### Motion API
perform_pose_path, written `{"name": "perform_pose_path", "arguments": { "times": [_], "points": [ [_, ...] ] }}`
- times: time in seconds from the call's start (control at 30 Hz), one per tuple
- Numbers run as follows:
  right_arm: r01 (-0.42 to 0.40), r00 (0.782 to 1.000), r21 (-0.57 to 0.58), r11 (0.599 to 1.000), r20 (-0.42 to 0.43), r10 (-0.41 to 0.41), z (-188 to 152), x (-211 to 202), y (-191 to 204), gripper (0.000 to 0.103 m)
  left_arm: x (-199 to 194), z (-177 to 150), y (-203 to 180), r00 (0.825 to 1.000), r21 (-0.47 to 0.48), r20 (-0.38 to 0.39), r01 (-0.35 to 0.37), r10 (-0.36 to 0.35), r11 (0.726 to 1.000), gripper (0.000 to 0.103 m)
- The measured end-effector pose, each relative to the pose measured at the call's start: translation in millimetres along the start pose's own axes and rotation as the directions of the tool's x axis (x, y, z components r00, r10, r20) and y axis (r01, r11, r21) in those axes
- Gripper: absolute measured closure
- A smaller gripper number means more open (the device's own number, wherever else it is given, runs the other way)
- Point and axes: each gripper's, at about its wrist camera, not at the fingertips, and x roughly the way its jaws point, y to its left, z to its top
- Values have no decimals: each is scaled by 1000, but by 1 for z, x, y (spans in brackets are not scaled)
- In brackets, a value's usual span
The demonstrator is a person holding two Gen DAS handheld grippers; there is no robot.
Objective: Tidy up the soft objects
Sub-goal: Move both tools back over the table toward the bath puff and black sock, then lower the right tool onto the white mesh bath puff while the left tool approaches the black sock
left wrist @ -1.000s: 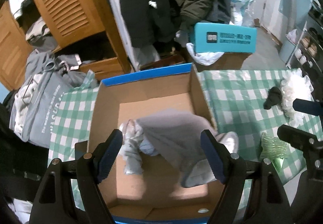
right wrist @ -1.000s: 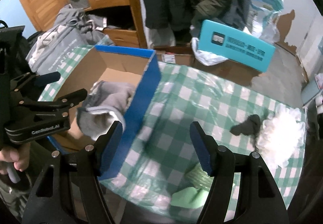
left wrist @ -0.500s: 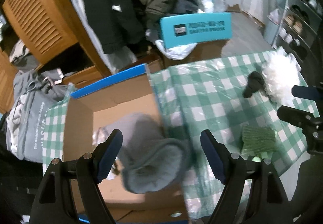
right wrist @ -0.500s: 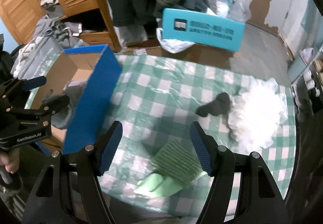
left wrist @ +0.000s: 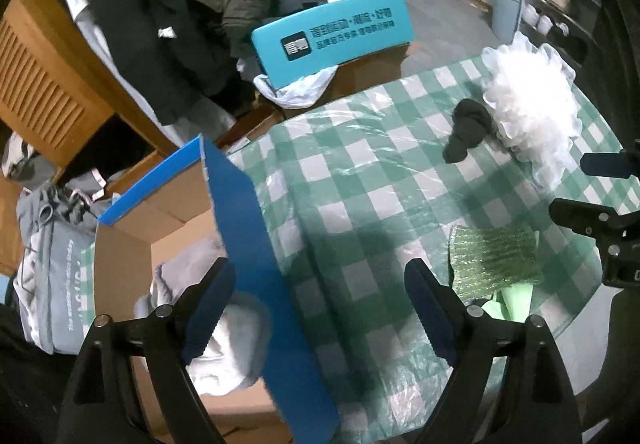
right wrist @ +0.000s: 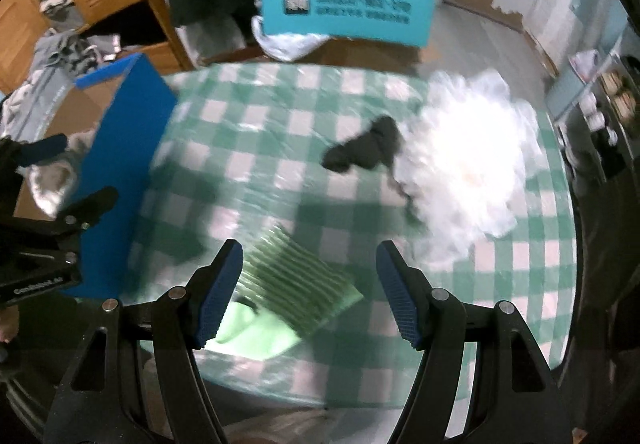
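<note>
Grey soft garments point(left wrist: 224, 340) lie inside the cardboard box point(left wrist: 248, 244) at the tabletop's left edge in the left wrist view; the left gripper point(left wrist: 316, 308), its jaws just widened and pinching nothing, straddles the box's blue wall. In the right wrist view the right gripper point(right wrist: 308, 292) hangs spread above a green ribbed cloth point(right wrist: 296, 288) at the near edge of the checked tabletop point(right wrist: 256, 148); a dark sock point(right wrist: 364, 152) touches white fluff point(right wrist: 468, 160).

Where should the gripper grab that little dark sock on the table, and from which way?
Probably the dark sock is best pinched across its bunched upper part, coming from above. It lies flat on the checked tablecloth, so nothing sticks up to grab. The fluffy white bundle sits right against one side, so approach from the open, box-facing side.
</note>
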Motion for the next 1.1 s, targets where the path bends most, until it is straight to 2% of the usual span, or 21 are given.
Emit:
{"name": "perform_pose_path", "arguments": {
  "times": [0.13, 0.33, 0.6, 0.73, 0.83, 1.1],
  "points": [
    [15, 999, 31, 999, -28, -14, -9, 8, -16, 34, -1, 5, -8, 1000, 14, 4, -20, 20, 1000, 15],
    [25, 998, 47, 999, -54, -22, -18, 17, -29, 34, -3, 12, -28, 1000, 41, 12, 17, -17, 999, 15],
    [44, 993, 56, 997, -110, -38, -31, 34, -41, 34, 19, 9, -66, 998, 117, -33, 50, -47, 992, 15],
    [54, 991, 77, 996, -123, -44, -33, 37, -50, 34, 32, 6, -80, 992, 120, -80, 109, -100, 987, 15],
    [59, 991, 104, 993, -122, -47, -31, 37, -59, 34, 41, 3, -92, 985, 127, -111, 145, -131, 981, 15],
    [76, 996, 168, 983, -52, -68, -15, 23, -87, 34, 58, 21, -109, 984, 107, -104, 153, -141, 982, 15]
  ]
}}
